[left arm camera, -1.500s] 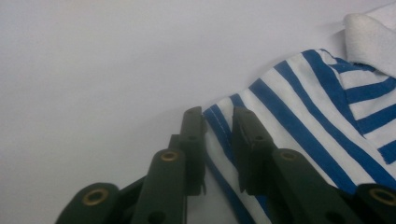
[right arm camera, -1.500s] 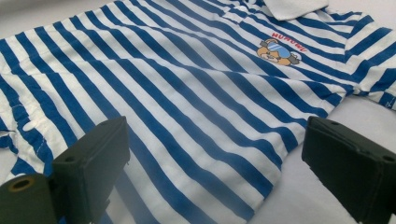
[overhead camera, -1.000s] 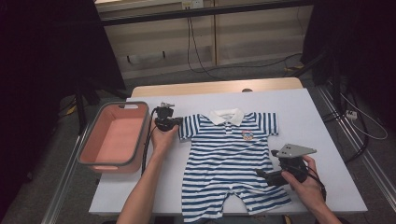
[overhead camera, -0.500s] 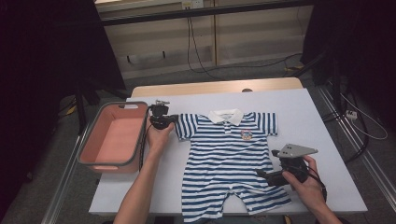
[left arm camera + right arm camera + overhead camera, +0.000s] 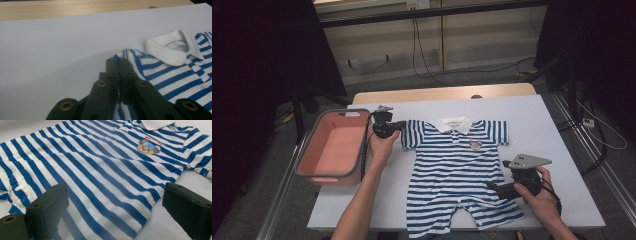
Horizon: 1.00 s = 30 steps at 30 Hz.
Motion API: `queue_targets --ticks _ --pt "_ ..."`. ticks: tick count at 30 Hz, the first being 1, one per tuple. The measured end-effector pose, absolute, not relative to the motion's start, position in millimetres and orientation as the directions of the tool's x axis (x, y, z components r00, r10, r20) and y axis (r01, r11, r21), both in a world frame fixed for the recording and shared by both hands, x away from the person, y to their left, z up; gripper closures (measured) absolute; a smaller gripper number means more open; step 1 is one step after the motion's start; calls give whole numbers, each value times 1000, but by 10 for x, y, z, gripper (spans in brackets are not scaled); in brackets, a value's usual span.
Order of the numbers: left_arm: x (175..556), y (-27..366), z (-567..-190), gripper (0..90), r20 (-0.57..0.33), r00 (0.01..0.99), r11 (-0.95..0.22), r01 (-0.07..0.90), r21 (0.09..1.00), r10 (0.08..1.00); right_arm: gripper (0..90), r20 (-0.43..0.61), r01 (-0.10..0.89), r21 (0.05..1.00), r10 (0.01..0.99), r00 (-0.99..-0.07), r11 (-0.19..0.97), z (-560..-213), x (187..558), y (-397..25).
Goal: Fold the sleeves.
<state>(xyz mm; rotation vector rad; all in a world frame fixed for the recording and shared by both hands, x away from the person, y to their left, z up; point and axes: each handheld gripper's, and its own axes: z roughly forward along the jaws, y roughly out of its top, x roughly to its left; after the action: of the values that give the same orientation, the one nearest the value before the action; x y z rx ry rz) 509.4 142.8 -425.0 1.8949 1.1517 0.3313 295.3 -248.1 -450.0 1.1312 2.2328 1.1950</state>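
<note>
Resting flat: striped romper [image 5: 459,172] on white table [image 5: 552,125]; pink basket [image 5: 334,147] beside.

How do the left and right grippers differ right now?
The left gripper is shut on the romper's sleeve; the right gripper is open and holds nothing. The left one sits at the shoulder end near the pink bin, the right one at the romper's lower side edge. The right gripper carries a grey plate. Both are hand-held with black jaws.
</note>
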Motion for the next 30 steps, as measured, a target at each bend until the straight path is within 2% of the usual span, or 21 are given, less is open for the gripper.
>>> queue_targets --ticks 7,10,30 --pt "5033 1299 -4191 876 -203 582 -211 564 798 787 67 49 477 818 788 -613 321 -4499 2954 -2477" --pt "5030 1259 -4171 877 -239 591 -188 569 801 771 67 49 477 818 788 -614 321 -4500 2957 -2475" --pt "5041 888 -4137 876 -234 643 -227 550 804 729 66 50 476 819 787 -615 321 -4500 2960 -2478"
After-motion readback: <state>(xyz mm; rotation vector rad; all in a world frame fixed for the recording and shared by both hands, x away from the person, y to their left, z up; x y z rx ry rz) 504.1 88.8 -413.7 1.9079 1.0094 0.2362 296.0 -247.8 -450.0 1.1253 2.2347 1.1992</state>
